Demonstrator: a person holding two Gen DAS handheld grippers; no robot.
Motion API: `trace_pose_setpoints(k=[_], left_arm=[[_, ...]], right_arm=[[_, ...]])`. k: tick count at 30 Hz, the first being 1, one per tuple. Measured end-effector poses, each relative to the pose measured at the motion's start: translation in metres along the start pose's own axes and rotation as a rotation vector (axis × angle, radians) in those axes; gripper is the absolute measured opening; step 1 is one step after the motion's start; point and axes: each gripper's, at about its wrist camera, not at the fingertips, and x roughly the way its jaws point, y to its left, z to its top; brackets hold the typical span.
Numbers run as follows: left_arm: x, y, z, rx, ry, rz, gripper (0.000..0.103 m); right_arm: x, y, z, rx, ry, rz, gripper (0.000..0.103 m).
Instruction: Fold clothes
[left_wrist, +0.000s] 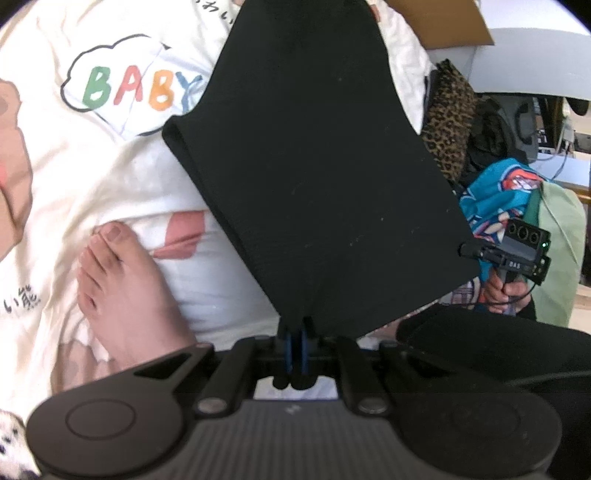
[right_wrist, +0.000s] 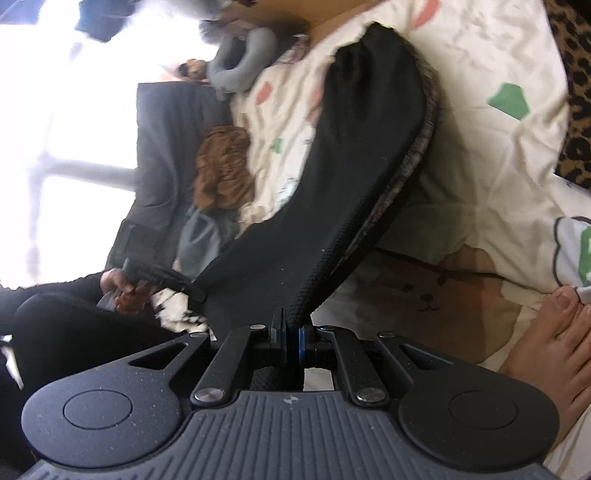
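While I held it: the black garment (left_wrist: 317, 177) hung off the cream printed bedsheet (left_wrist: 110, 177), stretched between my two grippers.
Left gripper (left_wrist: 295, 332): clamped on a lower corner of the black garment, its blue pads pressed together on the cloth.
Right gripper (right_wrist: 291, 332): pinched on another edge of the same piece, the fabric running up and away from the jaws in a curved band.
Where the garment was: in the air above the sheet, already doubled, I judged, since a layered hem showed at its left edge in the left wrist view.
My foot (left_wrist: 122, 291): bare on the sheet, just beside the hanging cloth.
Nearby: a leopard-print cloth (left_wrist: 448, 122) and a blue patterned piece (left_wrist: 491, 199) waited beyond, apart from the one I held.
Doing the step well, as I judged it: keep both corners level and the cloth taut, lower it flat onto the sheet clear of my foot, then bring one edge evenly over the other before letting go.
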Motion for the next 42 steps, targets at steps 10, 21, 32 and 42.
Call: trace_pose_setpoints(k=[10,21,32,42], left_arm=[[0.004,0.005,-0.002,-0.039,-0.035,-0.019,0.005],[0.004,0.016,0.023,-0.024,-0.142,-0.054,0.005],[-0.006,0.02,0.055,-0.004,-0.424,-0.091,0.005],[-0.004,0.023,0.081,-0.007,-0.508,-0.076,0.005]], right_arm=[[-0.002,-0.003,-0.002,0.01,0.006,0.01,0.004],[0.003,-0.018,0.009,0.054,-0.07,-0.024,0.004],[0.009,-0.02,0.035,0.041,-0.174,-0.061,0.004],[0.02,-0.026,0.073,0.025,-0.253,-0.112,0.004]])
